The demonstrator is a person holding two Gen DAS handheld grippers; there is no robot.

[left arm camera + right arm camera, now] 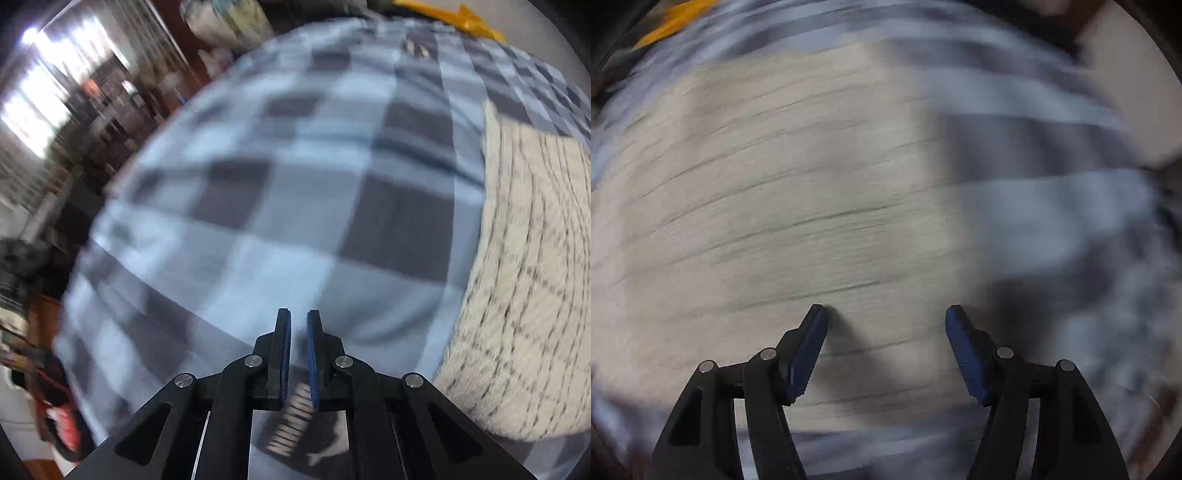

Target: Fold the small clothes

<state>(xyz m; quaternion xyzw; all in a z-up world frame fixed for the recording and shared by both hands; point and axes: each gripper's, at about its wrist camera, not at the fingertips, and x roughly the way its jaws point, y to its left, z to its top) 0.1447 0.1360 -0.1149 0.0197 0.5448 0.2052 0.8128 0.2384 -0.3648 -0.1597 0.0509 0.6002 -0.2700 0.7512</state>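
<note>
Cream knitted garment with thin dark lines [524, 280] lies flat on a grey-and-pale-blue checked blanket [280, 192], ahead and to the right of the left gripper [298, 325]. Left gripper jaws are clenched to a narrow slit, blue pads nearly touching, with nothing visibly clamped between them; the gripper points steeply down over bare blanket. Below its jaws, a dark printed patch with pale lettering [295, 424] shows, too blurred to read.

Right gripper [886, 317] is released: its jaws stand well apart, blue pads splayed outward, nothing between them. It is angled down over the same garment [768, 206], which fills the area ahead and to its left; checked blanket [1052, 206] extends to its right. An orange item [676, 20] lies at the far edge, beyond the garment. Both views are motion-blurred.
</note>
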